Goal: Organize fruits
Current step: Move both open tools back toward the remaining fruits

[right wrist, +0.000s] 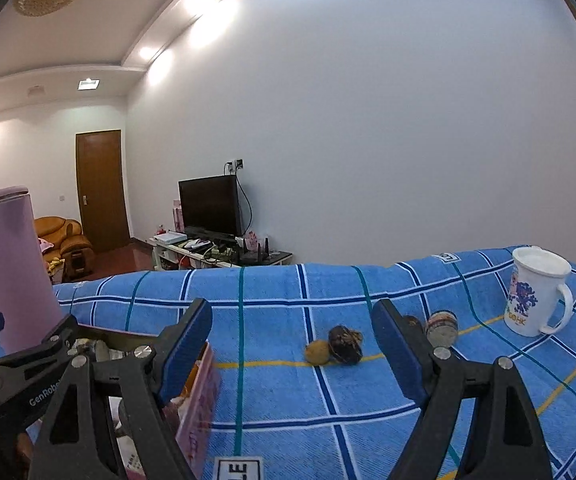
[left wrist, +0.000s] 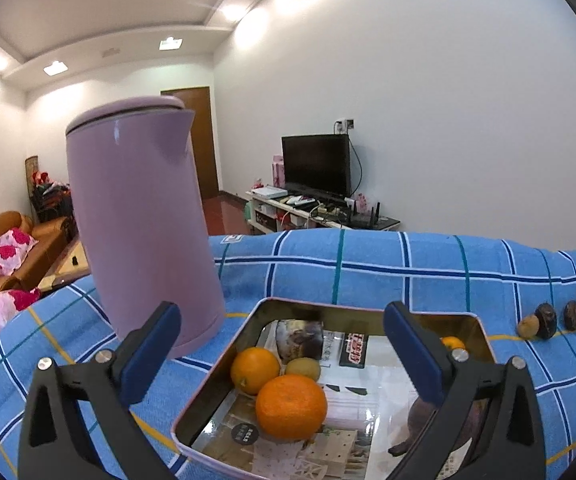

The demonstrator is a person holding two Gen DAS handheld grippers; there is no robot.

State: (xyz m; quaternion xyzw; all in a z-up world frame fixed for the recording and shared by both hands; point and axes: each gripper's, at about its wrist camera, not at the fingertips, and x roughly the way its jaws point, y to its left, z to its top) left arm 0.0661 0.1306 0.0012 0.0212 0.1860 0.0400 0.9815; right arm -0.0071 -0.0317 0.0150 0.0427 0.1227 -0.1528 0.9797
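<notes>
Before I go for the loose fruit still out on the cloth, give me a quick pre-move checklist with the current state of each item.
1. Left tongs empty: ok, wide open over the tin, nothing between the pads.
2. Right tongs empty: ok, open, aimed toward the loose fruit.
3. Targets visible: ok, a small yellowish fruit touching a dark wrinkled fruit on the blue checked cloth.
4. Room in the tin: ok, two oranges and a small green fruit sit to one side; bare bottom remains.
5. Nearby obstacles: ok, mug and purple kettle stand clear of the fruit.
6. Third item behind the right pad: cannot tell, partly hidden.
</notes>
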